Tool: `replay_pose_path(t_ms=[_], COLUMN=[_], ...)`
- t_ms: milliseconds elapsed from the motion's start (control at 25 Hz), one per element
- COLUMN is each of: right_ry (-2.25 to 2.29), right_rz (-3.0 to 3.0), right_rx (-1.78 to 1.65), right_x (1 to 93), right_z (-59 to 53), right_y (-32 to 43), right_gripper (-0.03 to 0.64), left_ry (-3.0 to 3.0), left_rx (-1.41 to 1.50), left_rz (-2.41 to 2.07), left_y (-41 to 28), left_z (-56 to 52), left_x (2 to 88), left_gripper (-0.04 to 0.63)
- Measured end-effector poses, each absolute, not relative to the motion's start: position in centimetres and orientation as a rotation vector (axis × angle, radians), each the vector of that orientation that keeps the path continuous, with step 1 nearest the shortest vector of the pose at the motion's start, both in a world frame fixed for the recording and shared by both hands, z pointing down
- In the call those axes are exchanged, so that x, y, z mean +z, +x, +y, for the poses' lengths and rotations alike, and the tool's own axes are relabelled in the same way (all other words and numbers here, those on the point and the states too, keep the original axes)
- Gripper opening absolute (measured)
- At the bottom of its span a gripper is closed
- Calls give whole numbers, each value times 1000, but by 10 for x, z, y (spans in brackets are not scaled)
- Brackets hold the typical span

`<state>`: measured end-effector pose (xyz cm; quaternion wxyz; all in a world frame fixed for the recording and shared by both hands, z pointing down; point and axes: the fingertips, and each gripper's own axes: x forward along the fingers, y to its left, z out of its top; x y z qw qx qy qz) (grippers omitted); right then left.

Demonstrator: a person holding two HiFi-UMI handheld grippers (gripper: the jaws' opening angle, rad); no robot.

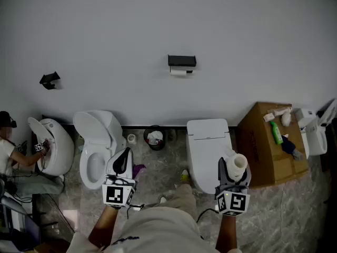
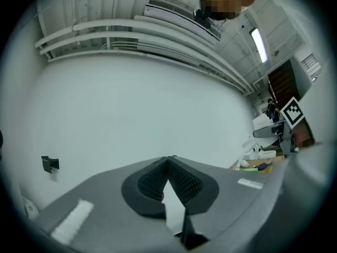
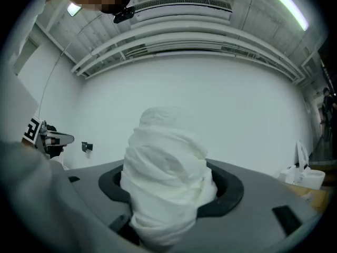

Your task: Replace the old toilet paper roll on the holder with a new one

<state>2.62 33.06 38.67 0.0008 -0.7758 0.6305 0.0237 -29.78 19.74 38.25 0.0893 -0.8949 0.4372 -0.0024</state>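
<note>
We hold the new roll (image 3: 167, 173) upright in the right gripper (image 1: 234, 171), whose jaws are spread wide and press on its soft, loosely wound sides. The left gripper (image 1: 122, 162) is clenched on nothing, its ribbed pads meeting at the tips. The holder (image 1: 181, 61) sits on the wall near its middle, well apart from both grippers, and the old roll (image 1: 179, 72) still hangs beneath it.

The first risk, as we judge it, is the grasp on the new roll. The paper looks crumpled and yielding, so it could squash further or slide out as we reach forward. If it drops, it lands on the floor between the closed toilet (image 1: 208, 141) and the cardboard box (image 1: 266, 146).

The second risk is order. With the holder still occupied, pushing the new roll at it would jam or knock both rolls. The left jaws must open before they can take the old one. A one-sided pull could leave it stuck or send it down toward the bin (image 1: 155, 137) at the foot of the wall.

The open toilet (image 1: 95, 159) lies just beside the left gripper.
</note>
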Motion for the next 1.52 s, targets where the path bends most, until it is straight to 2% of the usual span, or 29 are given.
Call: replay_pose_path(t_ms=[320,840,1200,1520], right_ry=[-2387,-2383,-2387,-2410], right_rz=[1979,2015,2066,2124], right_rx=[58,25,9,-55], right_x=[387,392,402,426], right_z=[334,337,330,327], right_y=[16,7,-2,-15], right_gripper=[318,321,322,322], left_ry=[-2665,-2663,-2676,-2737], left_rx=[7,-31,-59,-100], left_rz=[1206,1265,1243,1188], left_y=[-283,-295,-295,-289], left_z=[207,200,202,199], left_x=[372,378,385,406], left_gripper=[10,98,195,317])
